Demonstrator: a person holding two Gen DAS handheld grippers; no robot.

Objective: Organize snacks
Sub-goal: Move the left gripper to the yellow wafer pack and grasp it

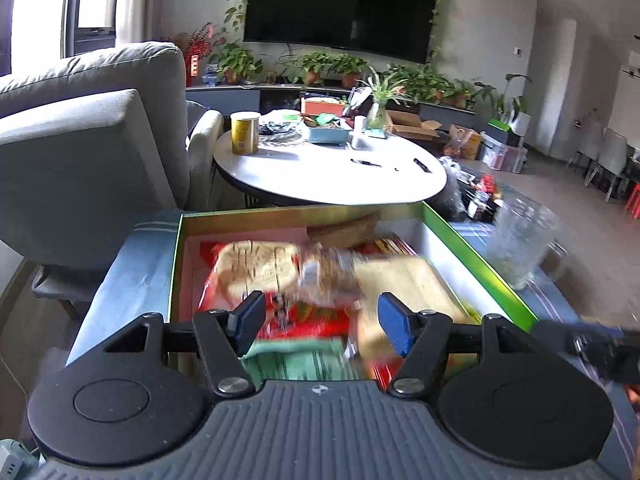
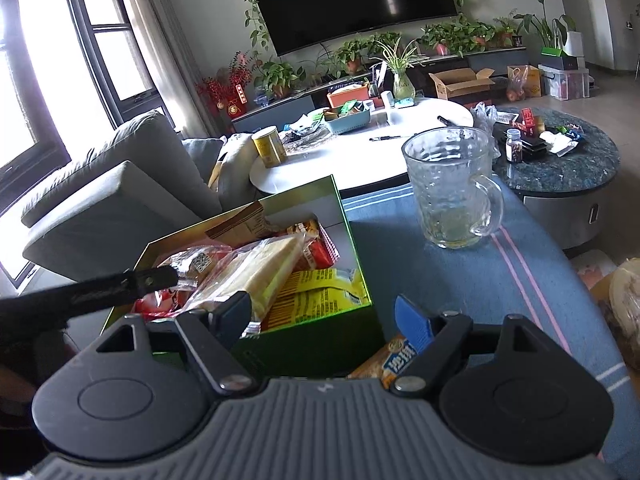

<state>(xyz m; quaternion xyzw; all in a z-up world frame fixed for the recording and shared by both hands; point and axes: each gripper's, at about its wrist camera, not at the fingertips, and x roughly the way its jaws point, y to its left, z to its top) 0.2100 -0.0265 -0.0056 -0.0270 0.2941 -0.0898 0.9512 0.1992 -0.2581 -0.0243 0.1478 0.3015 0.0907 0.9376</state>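
Observation:
A green-rimmed box [image 1: 476, 256] on the blue tablecloth holds several snack packets: a bread pack [image 1: 260, 268], a pale yellow pack [image 1: 400, 284], red and green wrappers. My left gripper [image 1: 320, 320] is open just above the box, nothing between its pads. In the right wrist view the box [image 2: 344, 216] sits left of centre with the pale pack [image 2: 264, 268] and a yellow wrapper [image 2: 316, 292] inside. My right gripper [image 2: 324, 316] is open over the box's near right corner. An orange snack packet [image 2: 384, 364] lies on the cloth beneath its right finger.
A clear glass mug [image 2: 452, 188] stands on the blue cloth [image 2: 520, 280] right of the box; it also shows in the left wrist view [image 1: 520, 236]. A white oval table [image 1: 332, 172] with a yellow can [image 1: 245, 133] lies beyond. A grey sofa [image 1: 80, 152] is on the left.

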